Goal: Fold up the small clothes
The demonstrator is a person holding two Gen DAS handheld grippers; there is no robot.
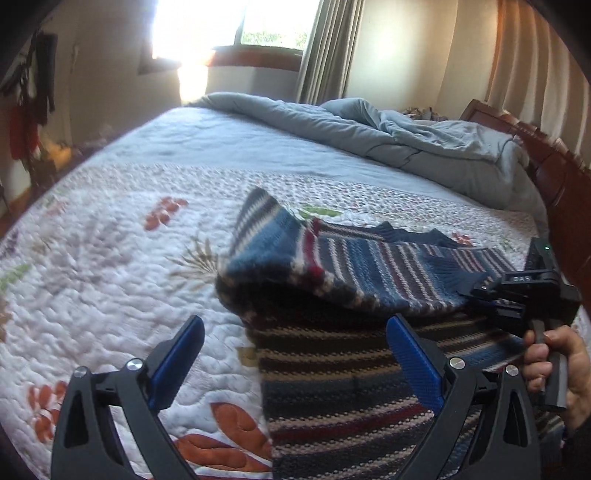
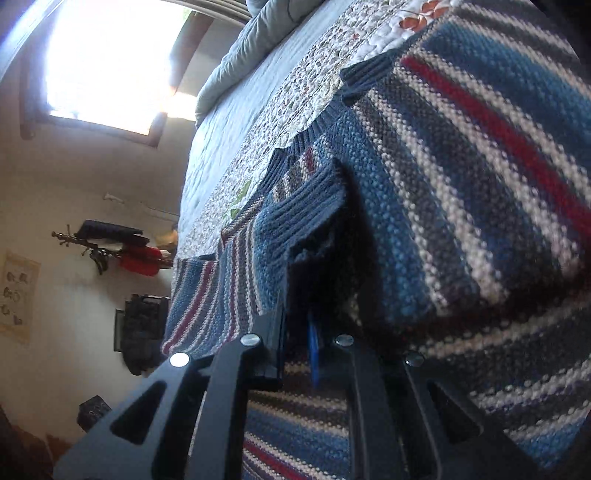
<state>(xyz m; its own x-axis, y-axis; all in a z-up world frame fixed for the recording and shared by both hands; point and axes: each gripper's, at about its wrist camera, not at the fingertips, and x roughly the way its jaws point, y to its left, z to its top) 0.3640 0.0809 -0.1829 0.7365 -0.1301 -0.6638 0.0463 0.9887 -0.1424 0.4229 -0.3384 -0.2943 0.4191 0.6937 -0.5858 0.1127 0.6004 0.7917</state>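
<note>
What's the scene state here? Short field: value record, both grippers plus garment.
surface: quilted floral bedspread on a bed
garment: striped knit sweater, part lifted and doubled over its lower layer
left gripper: open, empty, fingers apart above the sweater's near edge
right gripper: shut on sweater fabric, lifting it
right hand: gripping the right gripper's handle
background: rumpled grey duvet at the far side, bright window
fold status: in progress, not laid flat

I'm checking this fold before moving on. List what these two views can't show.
- Right gripper fingertips, right wrist view: buried under the striped sweater.
- Sweater's lower part, left wrist view: cut off by the bottom edge.
- Folded-over flap's underside: in shadow.
- Wall poster: too small to read.
</note>
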